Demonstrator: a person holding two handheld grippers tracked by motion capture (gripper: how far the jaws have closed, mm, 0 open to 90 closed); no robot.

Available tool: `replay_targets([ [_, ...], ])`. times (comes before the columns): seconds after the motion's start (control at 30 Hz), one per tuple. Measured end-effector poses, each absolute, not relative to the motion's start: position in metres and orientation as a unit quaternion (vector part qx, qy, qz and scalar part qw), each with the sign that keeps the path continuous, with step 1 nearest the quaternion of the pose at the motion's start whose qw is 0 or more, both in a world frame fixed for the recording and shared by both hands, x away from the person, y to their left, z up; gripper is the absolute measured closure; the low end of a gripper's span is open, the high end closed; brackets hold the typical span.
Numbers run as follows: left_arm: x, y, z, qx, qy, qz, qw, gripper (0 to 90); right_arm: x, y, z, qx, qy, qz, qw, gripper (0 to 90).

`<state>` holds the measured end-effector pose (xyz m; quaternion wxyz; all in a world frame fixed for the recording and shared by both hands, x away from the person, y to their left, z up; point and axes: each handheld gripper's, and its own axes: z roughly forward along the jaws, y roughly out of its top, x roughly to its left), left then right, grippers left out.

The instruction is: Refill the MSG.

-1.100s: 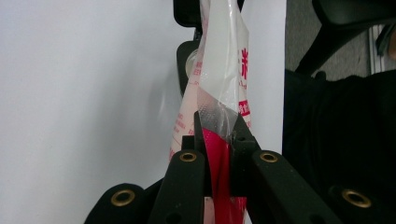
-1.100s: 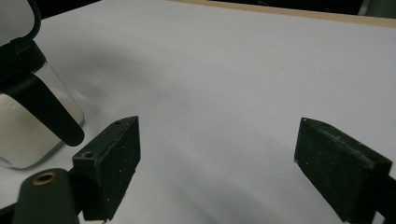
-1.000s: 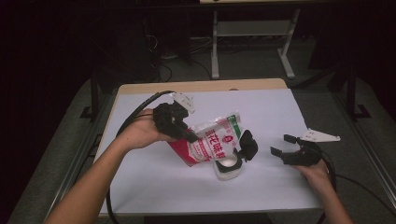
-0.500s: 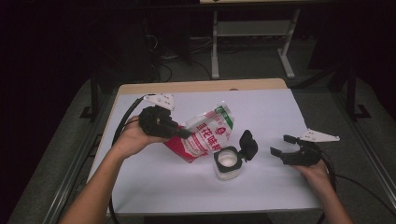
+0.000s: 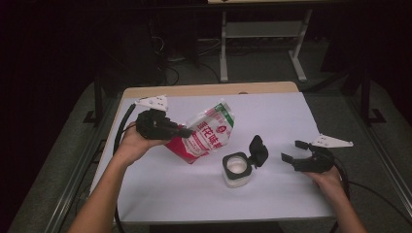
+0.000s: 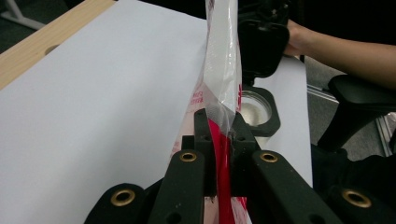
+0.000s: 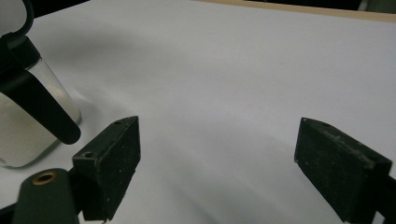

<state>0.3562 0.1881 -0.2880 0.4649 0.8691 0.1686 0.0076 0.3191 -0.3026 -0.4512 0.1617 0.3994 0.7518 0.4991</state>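
bag and left gripper (image 5: 182, 132) are drifting left, away from the jar.
left jaws are pinching the red-and-white bag (image 5: 203, 132) above the white table (image 5: 272, 114); right gripper (image 5: 294, 151) is resting wide apart beside the open-lidded jar (image 5: 238, 170).

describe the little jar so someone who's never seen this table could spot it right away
On the white-covered table, look near the front middle, between the red-and-white bag held up by the left gripper and the open right gripper. The clear jar stands upright holding white powder, its black flip lid hinged open.
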Motion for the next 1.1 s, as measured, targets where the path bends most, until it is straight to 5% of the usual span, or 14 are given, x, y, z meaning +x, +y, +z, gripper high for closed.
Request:
replay_targets([
  [1.1,0.387,0.207,-0.323,0.874,0.229,0.014,0.427,86.2,0.320,-0.305,-0.452,0.400,0.752,0.498,0.164,13.9],
])
